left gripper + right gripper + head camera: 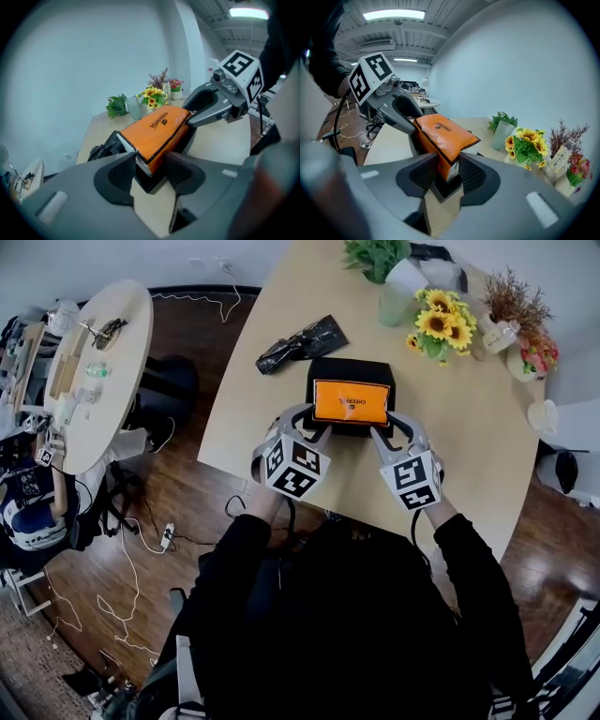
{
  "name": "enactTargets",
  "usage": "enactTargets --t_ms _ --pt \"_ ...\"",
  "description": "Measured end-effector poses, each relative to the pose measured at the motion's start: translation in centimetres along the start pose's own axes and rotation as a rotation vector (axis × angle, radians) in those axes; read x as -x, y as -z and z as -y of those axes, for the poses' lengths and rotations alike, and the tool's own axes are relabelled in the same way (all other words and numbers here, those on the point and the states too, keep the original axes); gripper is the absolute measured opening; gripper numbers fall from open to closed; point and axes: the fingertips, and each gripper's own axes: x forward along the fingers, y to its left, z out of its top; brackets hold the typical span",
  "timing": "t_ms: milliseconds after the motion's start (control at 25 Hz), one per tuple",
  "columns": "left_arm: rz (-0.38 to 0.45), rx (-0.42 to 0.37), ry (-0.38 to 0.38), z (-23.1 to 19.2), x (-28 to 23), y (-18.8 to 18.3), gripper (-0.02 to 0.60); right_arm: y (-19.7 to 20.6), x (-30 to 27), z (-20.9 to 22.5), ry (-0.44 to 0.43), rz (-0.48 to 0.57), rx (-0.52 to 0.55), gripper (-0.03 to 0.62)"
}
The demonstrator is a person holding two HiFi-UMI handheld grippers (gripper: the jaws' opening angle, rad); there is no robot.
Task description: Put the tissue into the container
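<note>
An orange tissue pack sits in the mouth of a black box container near the front edge of the wooden table. My left gripper grips the pack's near left corner, jaws closed on it. My right gripper pinches the near right corner of the same pack. In both gripper views the pack lies just above the container's black rim, and each view shows the other gripper at the opposite corner.
A crumpled black bag lies left of the container. Behind it stand a green plant in a pale vase, a sunflower bouquet and small flower pots. A round side table with clutter stands far left.
</note>
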Motion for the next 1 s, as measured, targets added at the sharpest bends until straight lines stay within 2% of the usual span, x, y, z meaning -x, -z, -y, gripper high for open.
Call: enactTargets --t_ms 840,1000 --pt "-0.082 0.001 0.059 0.1 -1.8 1.2 0.167 1.5 -1.3 -0.1 0.005 -0.056 -0.014 0.138" --pt "-0.120 0.016 0.074 0.1 -2.0 1.3 0.169 1.7 -1.6 0.0 -0.001 -0.067 -0.019 0.140"
